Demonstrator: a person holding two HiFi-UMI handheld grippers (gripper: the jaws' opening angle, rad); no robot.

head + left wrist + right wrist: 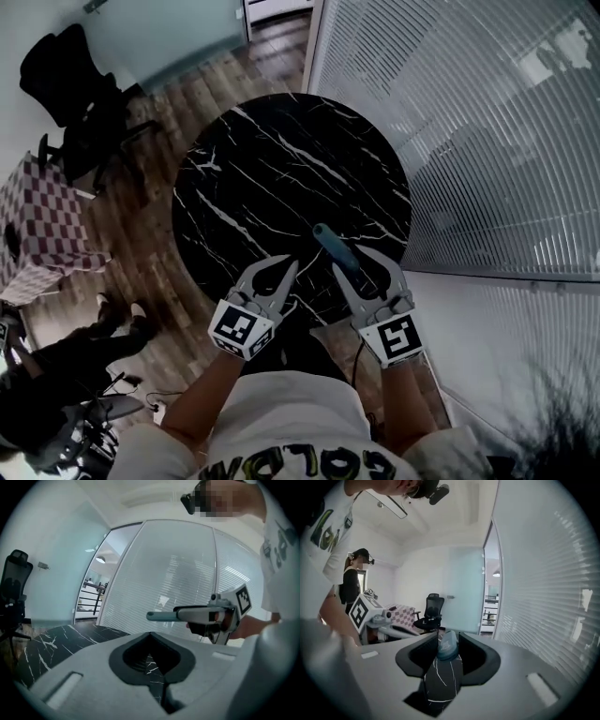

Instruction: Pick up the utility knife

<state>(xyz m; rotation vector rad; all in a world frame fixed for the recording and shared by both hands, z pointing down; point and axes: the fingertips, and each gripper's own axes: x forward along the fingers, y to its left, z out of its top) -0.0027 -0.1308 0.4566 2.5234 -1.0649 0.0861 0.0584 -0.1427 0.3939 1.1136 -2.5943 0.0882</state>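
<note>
The utility knife (335, 247), with a teal-blue handle, is lifted above the near edge of the round black marble table (281, 159). My right gripper (350, 259) is shut on it, and the handle sticks out forward past the jaw tips. In the right gripper view the knife (446, 647) sits between the jaws of the right gripper (448, 634). My left gripper (288, 262) hovers beside it on the left, jaws together and holding nothing. The left gripper view shows its closed tips (150, 633), with the right gripper (206, 615) and the knife (161, 616) to the right.
A glass wall with blinds (469, 122) runs close along the table's right side. A black office chair (80, 84) and a checkered seat (37, 220) stand on the wood floor to the left. Another person (354, 583) stands on that side.
</note>
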